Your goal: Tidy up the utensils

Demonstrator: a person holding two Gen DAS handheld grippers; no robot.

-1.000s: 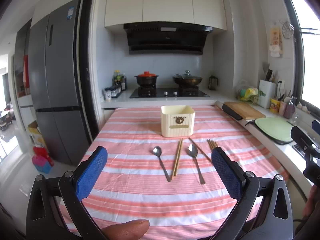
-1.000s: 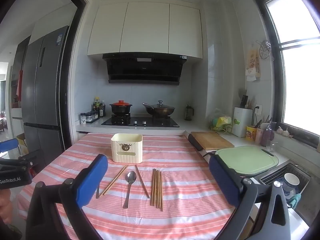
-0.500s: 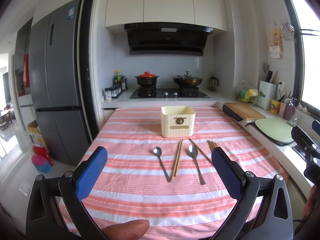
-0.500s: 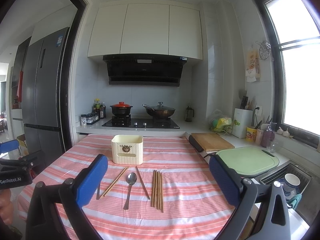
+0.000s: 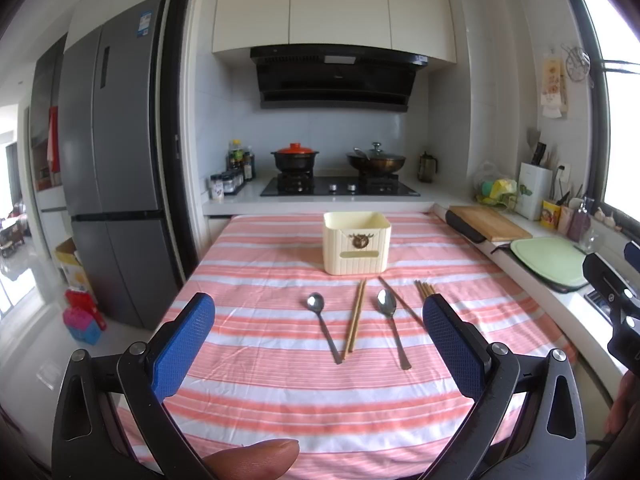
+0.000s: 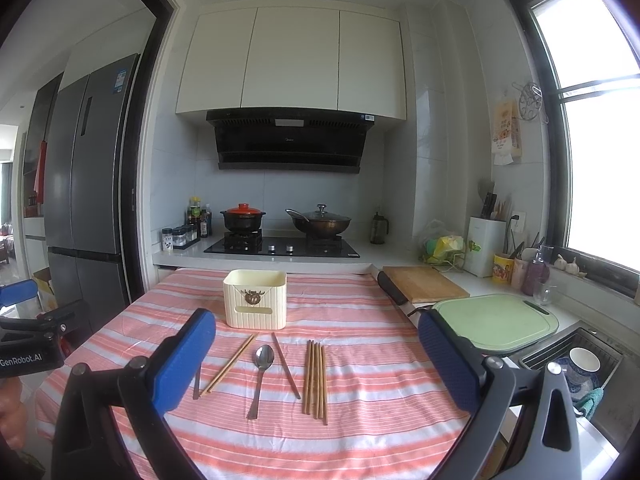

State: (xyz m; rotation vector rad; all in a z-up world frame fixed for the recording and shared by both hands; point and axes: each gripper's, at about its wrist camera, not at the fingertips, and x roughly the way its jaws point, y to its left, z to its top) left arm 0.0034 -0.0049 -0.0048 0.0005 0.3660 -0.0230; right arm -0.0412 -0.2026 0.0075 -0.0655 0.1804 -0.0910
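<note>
Lidded pots (image 5: 295,157) on stove (image 5: 340,189)

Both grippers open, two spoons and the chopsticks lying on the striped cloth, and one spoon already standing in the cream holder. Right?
Not quite. In the left wrist view the cream holder shows nothing inside; both spoons and the chopsticks lie on the striped cloth. Left gripper and right gripper are open.

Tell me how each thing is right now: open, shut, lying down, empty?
left gripper: open, holding nothing
right gripper: open, holding nothing
cream holder: upright, looks empty
left spoon: lying flat
right spoon: lying flat
chopstick bundle: lying flat, side by side
red-lidded pot: lid on
wok: lid on
</note>
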